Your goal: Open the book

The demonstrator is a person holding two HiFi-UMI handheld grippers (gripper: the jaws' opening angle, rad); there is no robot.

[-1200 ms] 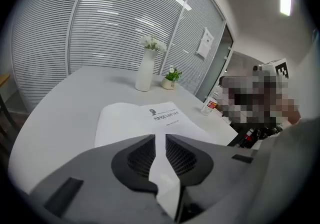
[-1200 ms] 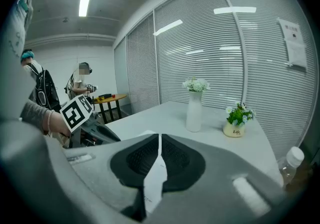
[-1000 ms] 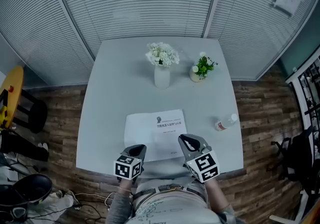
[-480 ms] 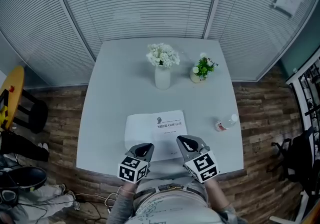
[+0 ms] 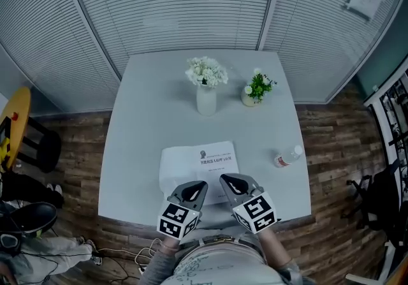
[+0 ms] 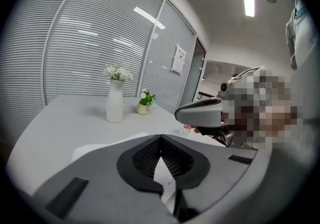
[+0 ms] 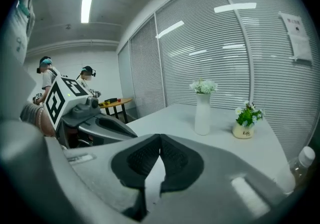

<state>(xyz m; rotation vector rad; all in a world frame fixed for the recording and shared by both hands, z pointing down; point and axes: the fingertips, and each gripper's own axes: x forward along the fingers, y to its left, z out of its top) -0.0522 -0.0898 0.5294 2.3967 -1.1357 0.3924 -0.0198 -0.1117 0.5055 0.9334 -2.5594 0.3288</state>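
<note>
Book (image 5: 197, 166) lies flat, closed, at the near edge of the table (image 5: 140, 118); your left gripper (image 5: 202, 184) tilts down over its near side, jaws pressed together, right gripper (image 5: 223, 178) just beside, also closed

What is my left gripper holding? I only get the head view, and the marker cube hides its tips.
Observer: The left gripper view shows the left gripper with its fingers shut, seemingly pinching a white printed page of the book.
Operator: And the right one?
Observer: In the right gripper view, the right gripper has its fingers together too. Only white shows through the gap behind them, so I can't tell whether it grips anything.
Operator: Anything printed on the small plant pot?
Observer: Yes, the right gripper view shows print on the plant pot that looks like "Life".
</note>
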